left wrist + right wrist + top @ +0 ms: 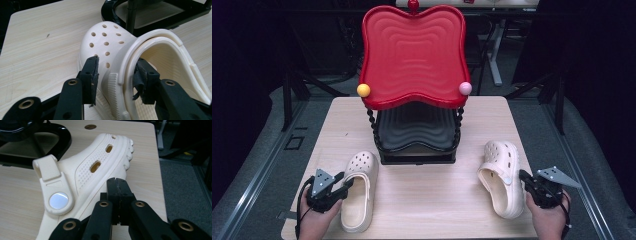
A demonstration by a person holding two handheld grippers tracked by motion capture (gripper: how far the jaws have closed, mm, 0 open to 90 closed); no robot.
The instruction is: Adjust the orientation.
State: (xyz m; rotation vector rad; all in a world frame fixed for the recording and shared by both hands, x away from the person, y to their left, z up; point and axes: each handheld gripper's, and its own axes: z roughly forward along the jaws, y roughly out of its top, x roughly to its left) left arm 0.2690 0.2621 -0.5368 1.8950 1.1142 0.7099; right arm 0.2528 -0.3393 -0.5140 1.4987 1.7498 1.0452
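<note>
The left gripper (pixel 116 77) straddles the left clog's (pixel 358 189) side wall, jaws apart and not pressing, while the right gripper's (pixel 117 195) jaws sit together beside the right clog (pixel 92 170).

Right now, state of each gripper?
Left gripper: open, jaws straddling the side wall of the left clog, pads not pressing.
Right gripper: closed, holding nothing, beside the right clog.

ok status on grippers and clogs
Left gripper open astride left clog side wall. Right gripper shut, empty, beside right clog. Rack behind, nothing blocking.
</note>
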